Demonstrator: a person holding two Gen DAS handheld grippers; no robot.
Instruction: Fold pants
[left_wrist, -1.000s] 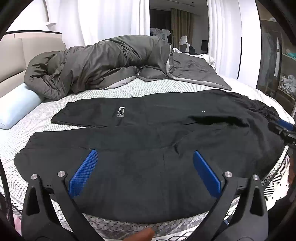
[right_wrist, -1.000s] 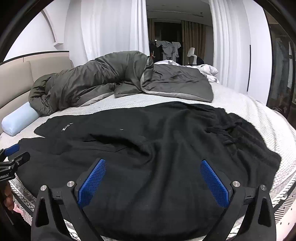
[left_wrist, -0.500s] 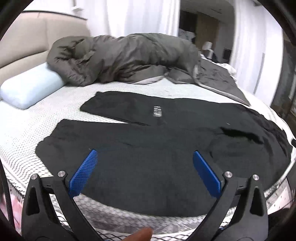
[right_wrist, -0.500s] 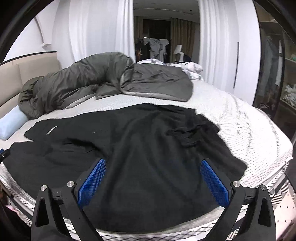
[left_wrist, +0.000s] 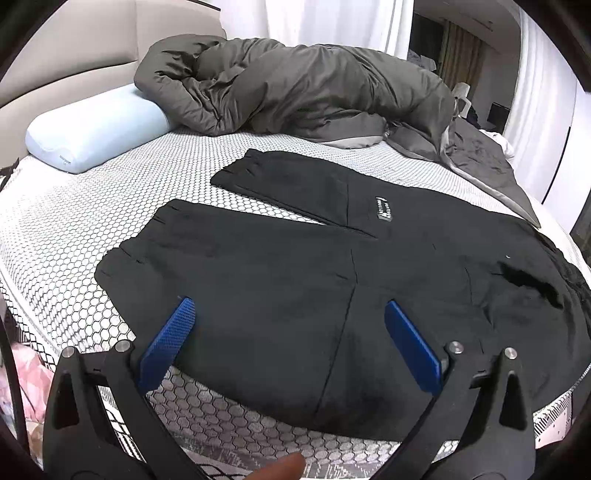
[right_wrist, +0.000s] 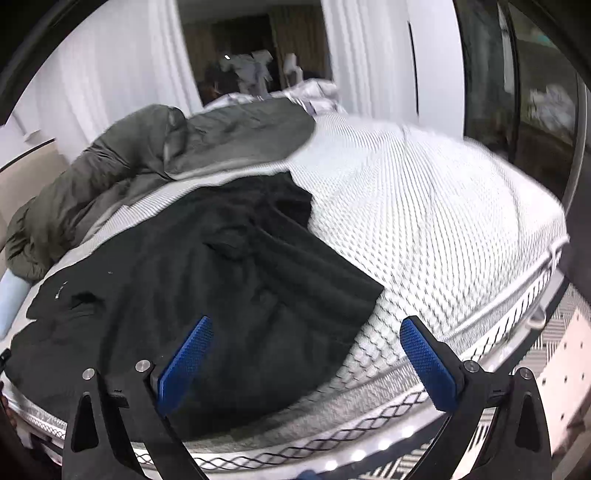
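Pants (left_wrist: 332, 280): soft, limp black cloth, flat on bed (left_wrist: 74, 229); I'd pinch hem and waistband edges.
Left gripper (left_wrist: 290, 332): jaws wide, empty.
Right gripper (right_wrist: 306, 350): jaws wide, empty.

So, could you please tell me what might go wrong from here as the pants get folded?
1. The black fabric pants lie at the near edge of the white honeycomb-patterned mattress; a pull could slide them off.
2. The waistband end looks bunched, so a fold may trap wrinkles.
3. Both the left gripper and right gripper are open, holding nothing.
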